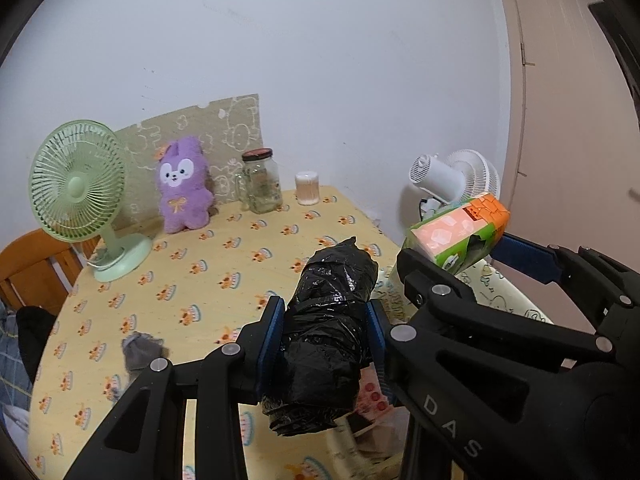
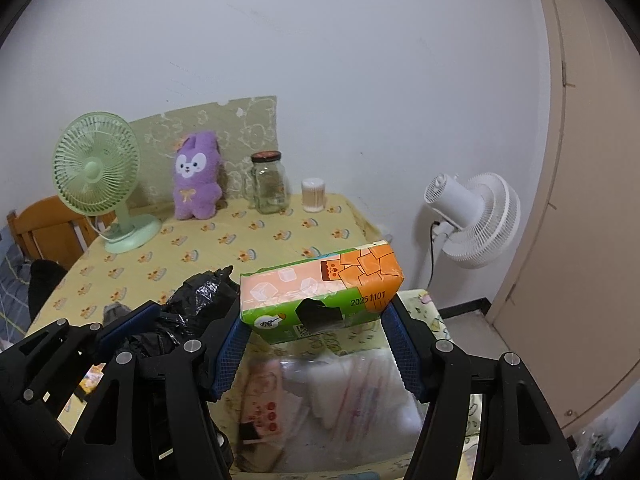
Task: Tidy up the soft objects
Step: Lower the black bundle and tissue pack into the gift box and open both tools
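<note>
Two grippers hang side by side over the near edge of the yellow patterned tablecloth [image 1: 224, 248]. The left gripper [image 1: 326, 332] has its blue pads pressed against a crinkled black plastic-wrapped roll [image 1: 328, 320], held clear of the table. The right gripper [image 2: 320, 340], spread wider, clamps a soft orange-and-green tissue pack [image 2: 320, 298] by its ends above a blurred box of pale items [image 2: 352, 380].

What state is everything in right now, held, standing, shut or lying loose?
Left gripper: shut on black plastic bundle, held up.
Right gripper: shut on tissue pack, wrapper torn open.
Glass jar: upright, lid on.
Purple plush: upright against wall.
Green fan: upright on table.
</note>
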The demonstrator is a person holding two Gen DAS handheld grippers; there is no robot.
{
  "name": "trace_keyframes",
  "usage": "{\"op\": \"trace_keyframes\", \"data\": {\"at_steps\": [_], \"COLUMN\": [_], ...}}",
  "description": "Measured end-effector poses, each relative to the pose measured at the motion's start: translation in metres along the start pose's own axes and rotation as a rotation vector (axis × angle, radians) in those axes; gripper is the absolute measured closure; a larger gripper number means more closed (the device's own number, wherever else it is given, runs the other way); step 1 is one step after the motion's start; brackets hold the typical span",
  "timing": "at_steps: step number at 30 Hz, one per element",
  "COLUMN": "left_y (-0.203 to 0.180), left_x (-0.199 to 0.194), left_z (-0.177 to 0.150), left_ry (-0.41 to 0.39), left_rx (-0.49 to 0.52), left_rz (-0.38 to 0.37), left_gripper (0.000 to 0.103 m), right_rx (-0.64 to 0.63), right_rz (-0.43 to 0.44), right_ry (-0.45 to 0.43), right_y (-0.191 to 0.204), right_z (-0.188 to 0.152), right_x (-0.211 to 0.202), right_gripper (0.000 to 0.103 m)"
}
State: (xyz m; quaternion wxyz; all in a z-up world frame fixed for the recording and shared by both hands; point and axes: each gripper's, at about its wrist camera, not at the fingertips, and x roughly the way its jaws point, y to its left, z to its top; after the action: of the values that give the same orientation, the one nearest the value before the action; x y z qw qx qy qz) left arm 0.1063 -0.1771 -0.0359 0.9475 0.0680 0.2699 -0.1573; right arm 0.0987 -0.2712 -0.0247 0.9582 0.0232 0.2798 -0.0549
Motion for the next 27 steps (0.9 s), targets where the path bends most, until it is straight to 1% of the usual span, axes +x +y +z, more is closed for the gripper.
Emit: {"op": "trace_keyframes", "data": {"at_steps": [6,10,13,15,16,17,20,25,27], "left_y": [-0.014,-0.024,-0.03,-0.035,-0.038,-0.04,-0.043,-0.046,-0.047], "left_x": [0.012,0.017,0.022,0.026,0.028,0.029,0.034,0.035,0.035], "left_z": [-0.001,-0.004,-0.006,-0.008,-0.009,-0.01,-0.014,-0.019,-0.021], "left_ry": [0.026,0.042,0.06,0.084,0.097,0.106,0.128,0.147,0.15], "left_rx": [-0.009,0.001,0.015,0.038,0.057,0.077,0.112,0.127,0.116], "left_rz": [-0.033,-0.039,-0.041,-0.035,-0.029,-0.019,0.022,0.018,0.007], "left_gripper": [0.06,0.06,0.057,0.044,0.03,0.024,0.024,0.023,0.021], "right_rx": [0.018,0.026,0.038,0.046,0.046,0.046,0.063,0.078,0.08], "right_rz": [-0.003,0.006,0.011,0.01,0.01,0.011,0.024,0.058,0.071], "right_ry": [0.019,0.03,0.039,0.049,0.053,0.058,0.075,0.09,0.09], "right_y": [-0.019,-0.028,-0.035,-0.039,-0.041,-0.042,-0.045,-0.048,-0.048], "right_z": [-0.006,-0.011,-0.016,-0.021,-0.022,-0.025,-0.032,-0.039,-0.04], "right_x": [0.009,0.015,0.019,0.022,0.024,0.026,0.031,0.036,0.037], "right_gripper": [0.035,0.035,0.035,0.035,0.035,0.035,0.035,0.035,0.033]}}
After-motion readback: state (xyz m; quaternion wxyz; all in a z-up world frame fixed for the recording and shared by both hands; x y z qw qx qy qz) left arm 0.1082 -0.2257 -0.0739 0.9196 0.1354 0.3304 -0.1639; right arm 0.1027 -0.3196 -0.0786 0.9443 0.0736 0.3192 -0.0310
